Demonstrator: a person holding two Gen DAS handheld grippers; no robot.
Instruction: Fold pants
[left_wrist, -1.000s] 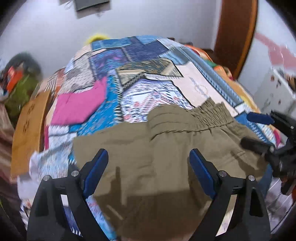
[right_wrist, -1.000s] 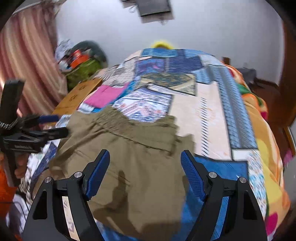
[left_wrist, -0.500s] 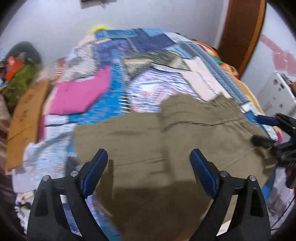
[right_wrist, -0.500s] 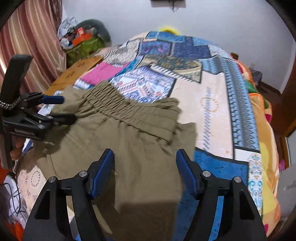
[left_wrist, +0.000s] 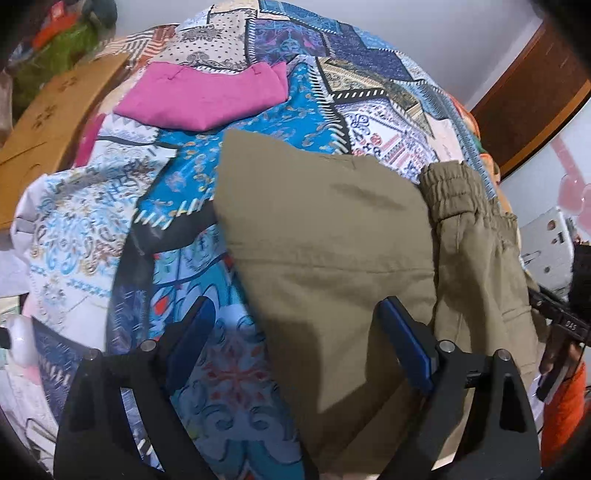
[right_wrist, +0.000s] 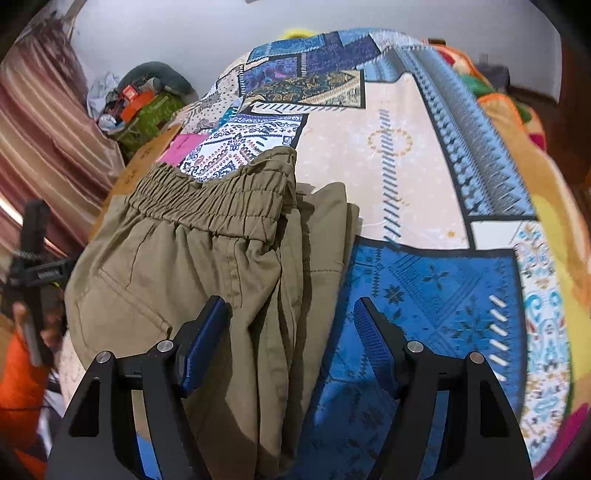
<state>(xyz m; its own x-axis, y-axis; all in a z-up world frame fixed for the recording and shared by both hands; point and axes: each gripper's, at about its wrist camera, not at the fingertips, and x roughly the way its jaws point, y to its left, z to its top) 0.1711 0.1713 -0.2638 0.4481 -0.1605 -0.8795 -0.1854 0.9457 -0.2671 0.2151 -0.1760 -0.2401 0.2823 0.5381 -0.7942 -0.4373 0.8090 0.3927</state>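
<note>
Olive-green pants (left_wrist: 332, 251) lie folded on a patchwork bedspread (left_wrist: 207, 177). The elastic waistband (left_wrist: 454, 195) is at the right in the left wrist view and at upper left in the right wrist view (right_wrist: 214, 199). My left gripper (left_wrist: 295, 332) is open and empty, hovering over the left edge of the pants. My right gripper (right_wrist: 291, 332) is open and empty, over the right edge of the pants (right_wrist: 221, 277). The other gripper shows at the frame edge in each view (left_wrist: 557, 321) (right_wrist: 33, 258).
A folded pink garment (left_wrist: 207, 96) lies on the bed beyond the pants. A brown cardboard piece (left_wrist: 48, 118) is at the bed's left side. A pile of clutter (right_wrist: 147, 103) and a striped curtain (right_wrist: 40, 122) stand at the left; a wooden door frame (left_wrist: 528, 110) stands at the right.
Both grippers moved apart and lower: the left one swung toward the pants' left edge, the right one toward the right edge. The pants lie as before.
</note>
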